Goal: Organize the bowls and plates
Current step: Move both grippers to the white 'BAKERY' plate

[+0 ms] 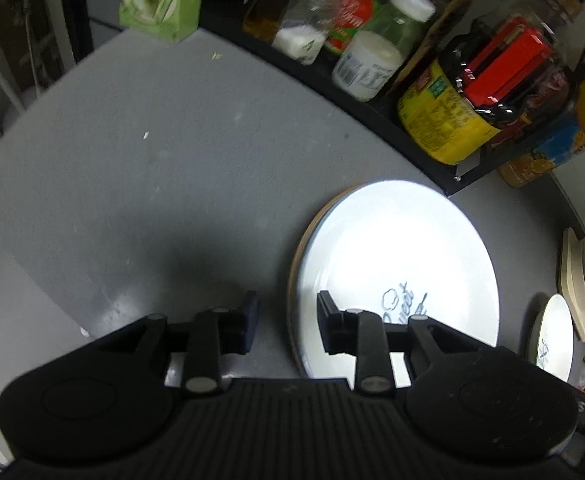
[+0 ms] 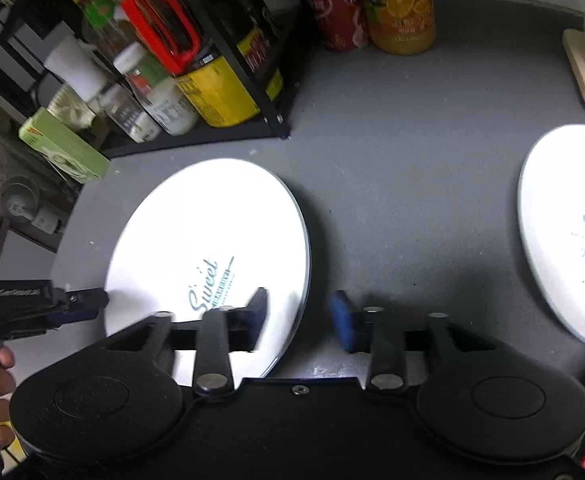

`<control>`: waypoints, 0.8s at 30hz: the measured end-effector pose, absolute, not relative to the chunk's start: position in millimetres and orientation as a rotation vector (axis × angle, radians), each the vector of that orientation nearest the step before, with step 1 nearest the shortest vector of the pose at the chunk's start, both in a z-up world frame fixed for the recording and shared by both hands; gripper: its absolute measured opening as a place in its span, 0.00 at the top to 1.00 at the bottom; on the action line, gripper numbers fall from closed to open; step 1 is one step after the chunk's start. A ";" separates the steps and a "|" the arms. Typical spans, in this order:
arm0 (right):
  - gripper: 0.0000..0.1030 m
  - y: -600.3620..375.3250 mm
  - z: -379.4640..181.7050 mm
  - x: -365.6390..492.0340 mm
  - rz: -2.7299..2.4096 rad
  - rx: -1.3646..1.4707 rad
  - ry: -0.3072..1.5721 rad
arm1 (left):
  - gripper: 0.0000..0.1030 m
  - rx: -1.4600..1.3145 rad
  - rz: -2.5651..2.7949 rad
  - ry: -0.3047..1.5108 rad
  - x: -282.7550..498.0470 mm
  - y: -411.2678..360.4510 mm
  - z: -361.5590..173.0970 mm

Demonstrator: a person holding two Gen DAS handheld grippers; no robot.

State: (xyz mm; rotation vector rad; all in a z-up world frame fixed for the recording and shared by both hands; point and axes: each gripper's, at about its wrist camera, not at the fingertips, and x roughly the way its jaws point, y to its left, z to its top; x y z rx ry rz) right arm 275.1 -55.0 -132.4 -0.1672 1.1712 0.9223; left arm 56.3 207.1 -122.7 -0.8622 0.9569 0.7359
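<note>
Low in both frames, I am holding both grippers [image 1: 288, 320] [image 2: 300, 316] unclenched astride the printed plate's [image 2: 212, 220] rim; glazed, slippery, breakable, so I am judging the rim the best hold.

Black rack [image 2: 228, 136] of jars beside an orange bottle [image 2: 404, 8]

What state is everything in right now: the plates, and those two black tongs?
Large white plate: lying flat on the grey counter, stacked on another plate whose tan rim shows.
Smaller white plate: flat on the counter, apart, untouched.
Left tongs: open, astride the large plate's rim, not gripping.
Right tongs: open, astride the opposite rim, not gripping.
</note>
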 end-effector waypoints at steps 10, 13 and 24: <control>0.08 -85.1 -102.7 280.5 0.866 -0.104 1.130 | 0.25 -0.773 0.630 0.892 90.6 179.6 -87.1; 0.01 -95.1 -97.3 279.7 0.840 -0.093 1.109 | 0.22 -0.757 0.578 0.909 102.7 166.9 -84.7; 0.00 -132.5 -83.2 285.7 0.776 -0.073 1.096 | 0.15 -0.695 0.468 0.948 121.9 126.8 -75.6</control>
